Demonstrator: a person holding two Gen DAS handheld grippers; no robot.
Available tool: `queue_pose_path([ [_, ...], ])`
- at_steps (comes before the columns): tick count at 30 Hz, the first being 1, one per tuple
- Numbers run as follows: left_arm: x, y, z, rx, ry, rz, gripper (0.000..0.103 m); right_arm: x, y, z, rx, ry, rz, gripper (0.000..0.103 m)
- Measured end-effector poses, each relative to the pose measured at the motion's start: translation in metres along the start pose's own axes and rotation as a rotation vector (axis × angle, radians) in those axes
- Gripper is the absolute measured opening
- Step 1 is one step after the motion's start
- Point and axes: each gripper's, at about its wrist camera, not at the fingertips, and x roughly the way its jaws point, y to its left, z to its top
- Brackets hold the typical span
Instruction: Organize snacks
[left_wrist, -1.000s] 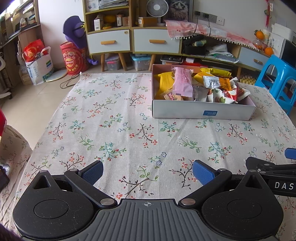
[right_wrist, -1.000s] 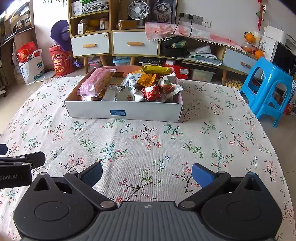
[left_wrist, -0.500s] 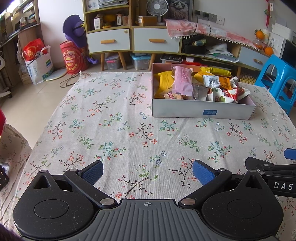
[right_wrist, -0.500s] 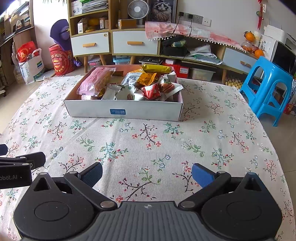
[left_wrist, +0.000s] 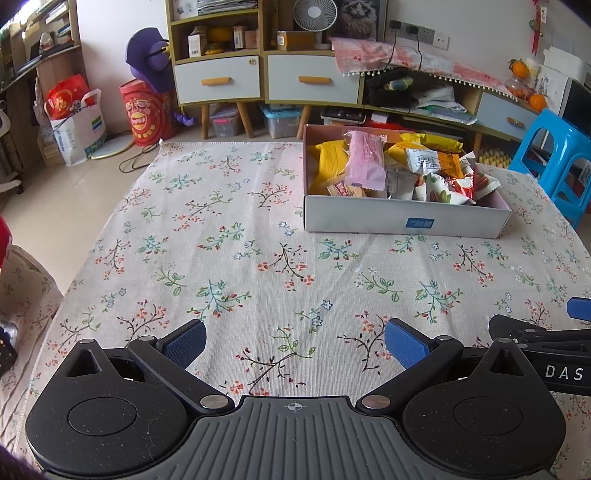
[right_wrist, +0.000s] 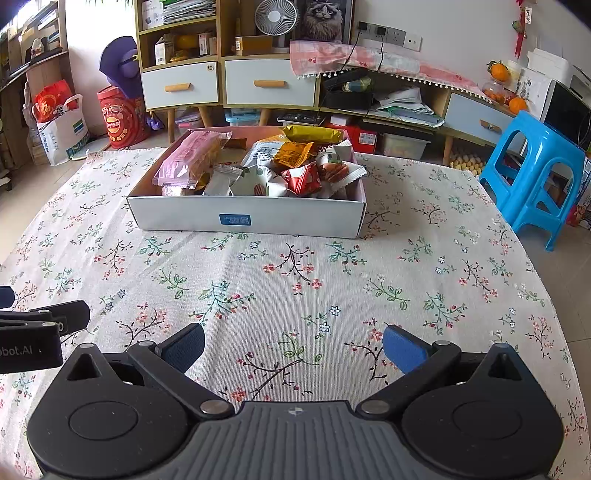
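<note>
Both tools idle low over the near edge of the tabletop (right_wrist: 424, 258), side by side. Left tool (left_wrist: 295, 341) released, nothing between the pads. Right tool (right_wrist: 293, 345) same: spread wide, empty.

Snacks are all in the cardboard box (right_wrist: 247, 218) at the far side of the tabletop, well apart from both tools. Seen from the right tool the box sits dead ahead, slightly left; from the left tool it's ahead and off to the right. No loose packets on the cloth that I can see.

Risks, my read:
- Pile is heaped above the box rim. Pink packet (right_wrist: 190, 162) leans on the left wall, red packet (right_wrist: 303, 179) and its neighbours overlap. Pulling one likely drags or tips others out.
- Wrappers look thin and slick, so a pinch on a corner may slip or crush contents.
- Box is light cardboard on a loose floral cloth; a push against the wall could slide it or bunch the cloth.
- Tools are close together, so a crossing reach by the left one could clash.
</note>
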Motion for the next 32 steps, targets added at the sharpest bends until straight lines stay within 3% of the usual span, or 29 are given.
queue_pose_path([
  [32, 0.0023, 0.001, -0.0023, 0.001, 0.005, 0.006, 0.103, 0.0004, -0.0003, -0.0006, -0.001, 0.003, -0.002, 0.094],
])
